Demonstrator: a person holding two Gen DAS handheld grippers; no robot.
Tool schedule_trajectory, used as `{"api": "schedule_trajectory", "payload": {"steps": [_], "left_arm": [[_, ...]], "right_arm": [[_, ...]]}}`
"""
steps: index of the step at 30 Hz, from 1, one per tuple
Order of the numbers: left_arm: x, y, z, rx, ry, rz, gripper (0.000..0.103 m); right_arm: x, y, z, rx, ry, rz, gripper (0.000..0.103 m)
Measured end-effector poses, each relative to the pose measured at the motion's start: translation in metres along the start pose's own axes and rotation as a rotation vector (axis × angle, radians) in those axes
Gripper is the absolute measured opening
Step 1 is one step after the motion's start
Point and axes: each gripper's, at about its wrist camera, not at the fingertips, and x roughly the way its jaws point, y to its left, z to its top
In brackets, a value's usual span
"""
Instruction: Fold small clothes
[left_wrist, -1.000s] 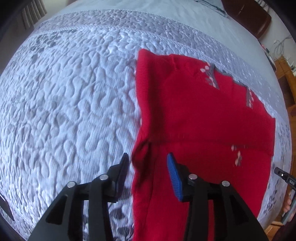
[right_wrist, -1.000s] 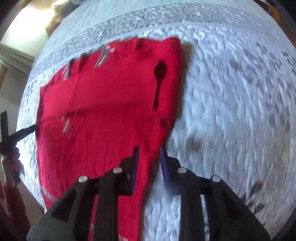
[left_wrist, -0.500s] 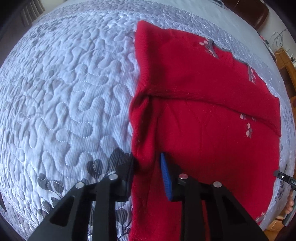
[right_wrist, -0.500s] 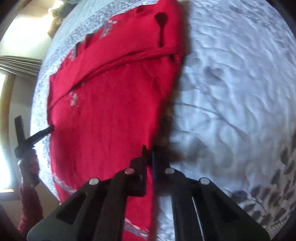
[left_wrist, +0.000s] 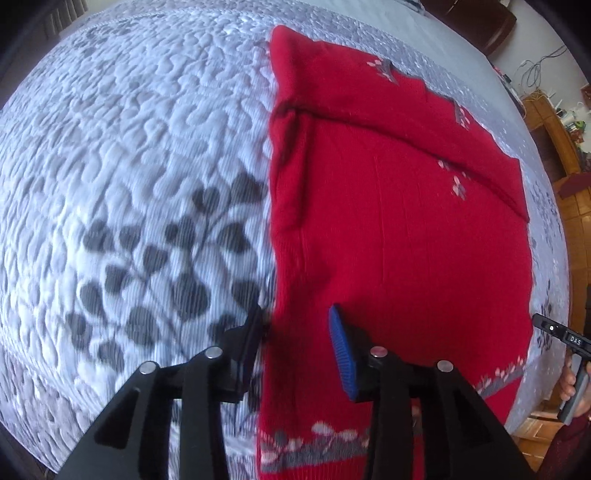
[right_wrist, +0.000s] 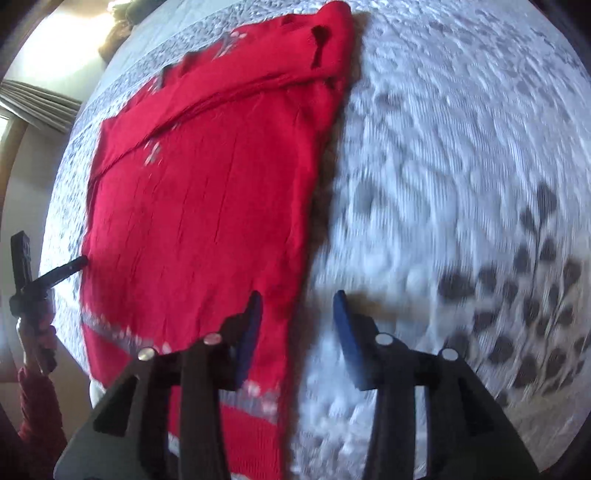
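A red knitted sweater (left_wrist: 388, 221) with a grey patterned hem lies flat on the quilted bedspread (left_wrist: 129, 166), its upper part folded down across the body. My left gripper (left_wrist: 295, 317) is open, its jaws either side of the sweater's left edge near the hem. In the right wrist view the sweater (right_wrist: 207, 206) fills the left half. My right gripper (right_wrist: 297, 302) is open, its jaws either side of the sweater's right edge. Neither holds cloth. The left gripper also shows at the sweater's far side (right_wrist: 48, 275).
The bedspread (right_wrist: 461, 184) is white with grey leaf prints. Wooden furniture (left_wrist: 561, 147) stands beyond the bed's right side. A curtain (right_wrist: 37, 107) and bright window are at the far left of the right wrist view.
Both grippers have drawn back toward the hem along the sweater's side edges and opened. The right gripper, shut on the edge half a second ago, has let go.
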Motion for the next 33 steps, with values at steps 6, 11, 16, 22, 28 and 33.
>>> {"api": "schedule_trajectory", "payload": {"steps": [6,11,16,22,28,33], "left_arm": [[-0.018,0.003,-0.069,0.026,-0.005,-0.025,0.040],[-0.024,0.001,-0.105,0.046,0.019,-0.029,0.042],[-0.028,0.001,-0.124,0.059,0.016,-0.051,0.047],[-0.025,0.002,-0.125,-0.021,0.044,-0.094,0.006],[-0.054,0.004,-0.146,0.005,-0.005,-0.098,0.006],[-0.040,0.032,-0.146,-0.028,0.037,-0.080,0.006]], "right_arm": [[0.003,0.006,-0.070,-0.002,0.028,0.074,0.046],[0.006,0.017,-0.115,-0.013,0.053,0.104,0.046],[0.006,0.016,-0.144,-0.010,0.061,0.135,0.038],[0.007,0.009,-0.157,0.045,0.080,0.208,0.005],[-0.026,0.013,-0.173,0.028,0.034,0.223,0.003],[-0.012,-0.010,-0.180,0.078,0.077,0.111,0.003]]}}
